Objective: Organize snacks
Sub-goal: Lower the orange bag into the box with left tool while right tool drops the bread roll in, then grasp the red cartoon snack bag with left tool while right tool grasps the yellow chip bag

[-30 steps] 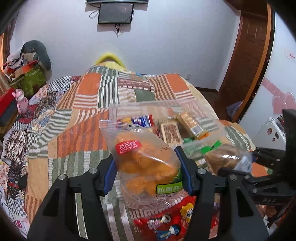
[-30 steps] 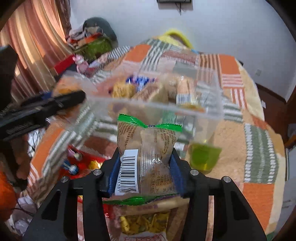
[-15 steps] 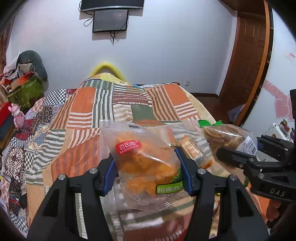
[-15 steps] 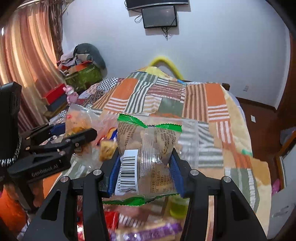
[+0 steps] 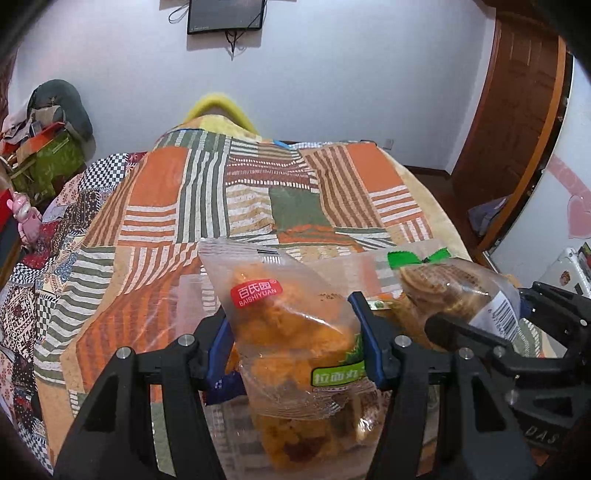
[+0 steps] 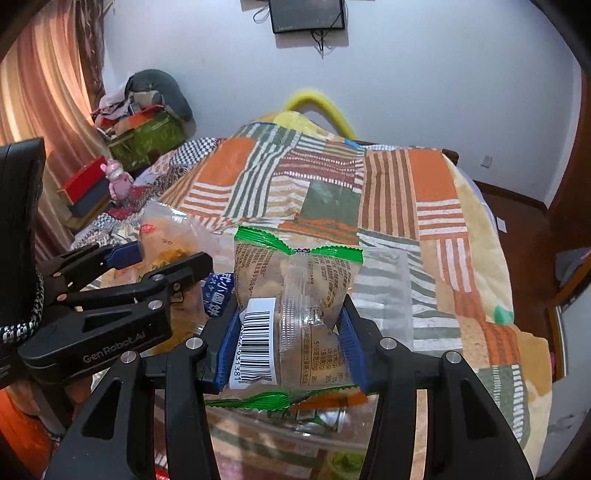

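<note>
My left gripper (image 5: 293, 347) is shut on a clear bag of orange fried snacks (image 5: 291, 332) with a red label. My right gripper (image 6: 291, 339) is shut on a clear packet with green ends and a barcode, holding brown biscuits (image 6: 295, 295). Both bags hang over a clear plastic bin (image 6: 384, 291) that lies on the patchwork blanket (image 5: 207, 199). In the left wrist view the biscuit packet (image 5: 443, 288) and right gripper (image 5: 476, 332) sit at the right. In the right wrist view the left gripper (image 6: 162, 266) and its orange bag (image 6: 166, 240) sit at the left. A blue packet (image 6: 218, 291) lies inside the bin.
The bed fills the middle, covered by the orange and green striped blanket. A pile of boxes and clothes (image 6: 144, 122) and a pink toy (image 6: 118, 181) stand at the left by a curtain (image 6: 40, 96). A wooden door (image 5: 517, 110) is at the right, a wall screen (image 5: 225, 14) on the far wall.
Both grippers have moved forward with their bags, from in front of the clear bin to over it. The red packets on the blanket have dropped out of view.
</note>
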